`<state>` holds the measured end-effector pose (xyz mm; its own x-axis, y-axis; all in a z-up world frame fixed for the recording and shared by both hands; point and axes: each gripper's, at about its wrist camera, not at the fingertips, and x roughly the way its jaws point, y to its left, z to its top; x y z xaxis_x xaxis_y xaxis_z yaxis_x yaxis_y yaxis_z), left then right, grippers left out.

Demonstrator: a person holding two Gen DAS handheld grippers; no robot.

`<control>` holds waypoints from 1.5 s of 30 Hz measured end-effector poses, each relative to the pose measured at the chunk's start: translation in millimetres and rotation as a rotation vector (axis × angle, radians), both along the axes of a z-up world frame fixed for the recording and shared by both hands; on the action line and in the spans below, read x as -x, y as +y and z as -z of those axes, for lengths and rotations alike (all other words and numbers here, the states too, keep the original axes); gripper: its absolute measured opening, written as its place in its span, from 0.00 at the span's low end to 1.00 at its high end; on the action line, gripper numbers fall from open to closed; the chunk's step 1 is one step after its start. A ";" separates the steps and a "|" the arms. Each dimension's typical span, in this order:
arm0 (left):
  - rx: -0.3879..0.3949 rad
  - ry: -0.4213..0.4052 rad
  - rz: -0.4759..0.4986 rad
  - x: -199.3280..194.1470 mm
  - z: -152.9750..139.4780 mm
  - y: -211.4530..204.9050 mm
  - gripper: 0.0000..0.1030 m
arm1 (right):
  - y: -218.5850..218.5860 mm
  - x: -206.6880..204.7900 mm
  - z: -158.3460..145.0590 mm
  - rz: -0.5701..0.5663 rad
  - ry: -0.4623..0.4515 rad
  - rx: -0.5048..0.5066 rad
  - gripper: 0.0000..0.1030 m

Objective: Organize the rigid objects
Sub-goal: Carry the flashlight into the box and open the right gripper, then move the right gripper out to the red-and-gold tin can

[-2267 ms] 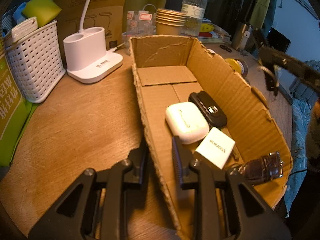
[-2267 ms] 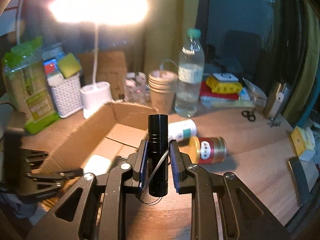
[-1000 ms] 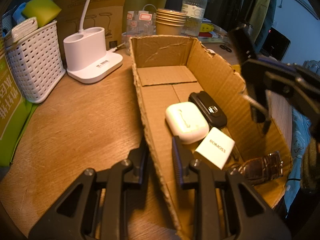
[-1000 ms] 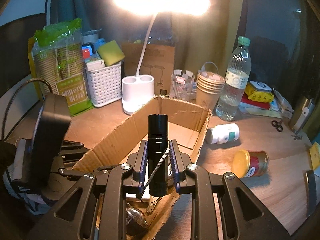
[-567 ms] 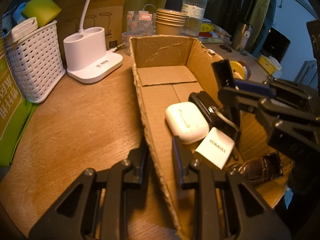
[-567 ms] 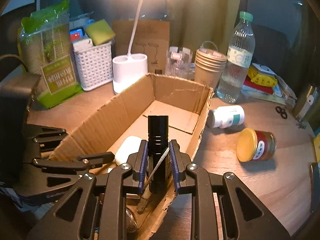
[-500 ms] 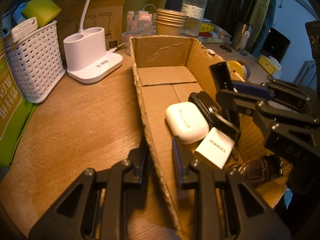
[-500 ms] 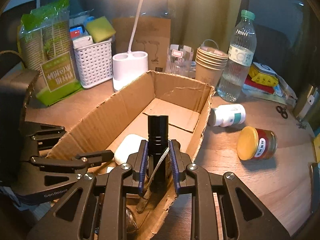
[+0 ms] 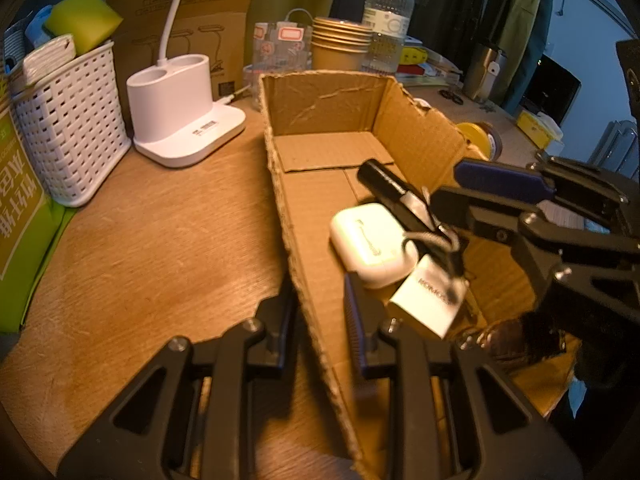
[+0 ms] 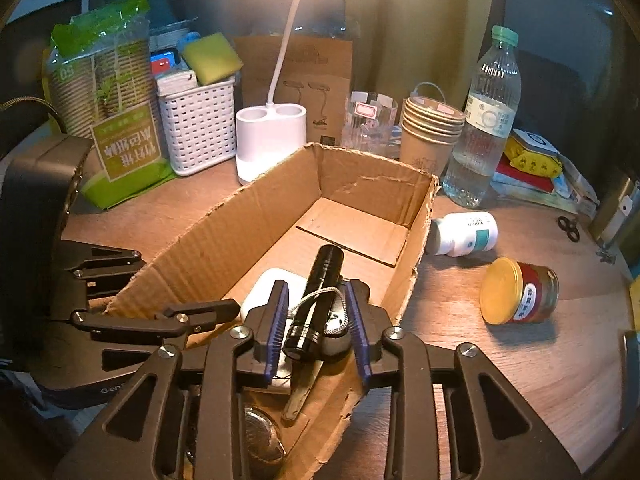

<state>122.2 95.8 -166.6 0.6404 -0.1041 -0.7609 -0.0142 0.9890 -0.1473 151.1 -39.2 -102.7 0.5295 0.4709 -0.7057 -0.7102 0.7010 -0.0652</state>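
Note:
An open cardboard box [image 10: 248, 216] lies on the wooden table. My left gripper [image 9: 318, 292] is shut on the box's near side wall [image 9: 304, 264], one finger on each side. My right gripper [image 10: 318, 312] hovers over the box's near end with its jaws opening. The black flashlight [image 10: 320, 292] lies tilted between them, clear of both pads, resting on the things in the box. In the left wrist view the flashlight [image 9: 394, 196] lies beside a white case [image 9: 368, 240] and above a white charger [image 9: 428, 300]. A watch [image 9: 492, 340] is at the near corner.
A white pill bottle [image 10: 466, 234] and a red jar with a yellow lid [image 10: 516, 290] lie on the table right of the box. Behind it stand a water bottle [image 10: 486, 120], stacked paper cups [image 10: 430, 128], a lamp base [image 10: 270, 136] and a white basket [image 10: 198, 124].
The right gripper's jaws have parted, and the flashlight, upright in their grip before, has tipped over into the box. The left gripper has kept its hold on the box wall.

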 end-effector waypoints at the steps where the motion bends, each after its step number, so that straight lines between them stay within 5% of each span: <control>1: 0.000 0.000 0.000 0.0 0.0 0.1 0.24 | -0.5 0.0 -1.0 0.001 -0.002 -0.002 0.33; 17: 0.000 0.000 0.000 0.0 0.0 0.0 0.24 | -16.1 -3.0 -15.7 0.047 -0.034 -0.042 0.55; 24: 0.000 0.000 0.000 0.0 0.0 0.0 0.24 | -26.4 -8.3 -21.2 0.088 -0.062 -0.079 0.73; 45: 0.000 0.000 0.000 0.1 -0.1 0.0 0.24 | -74.4 -34.8 -25.5 0.287 -0.159 -0.107 0.82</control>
<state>122.1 95.7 -166.5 0.6406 -0.1041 -0.7608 -0.0144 0.9890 -0.1474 185.9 -113.6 -77.1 0.7502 0.3539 -0.5586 -0.4703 0.8794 -0.0744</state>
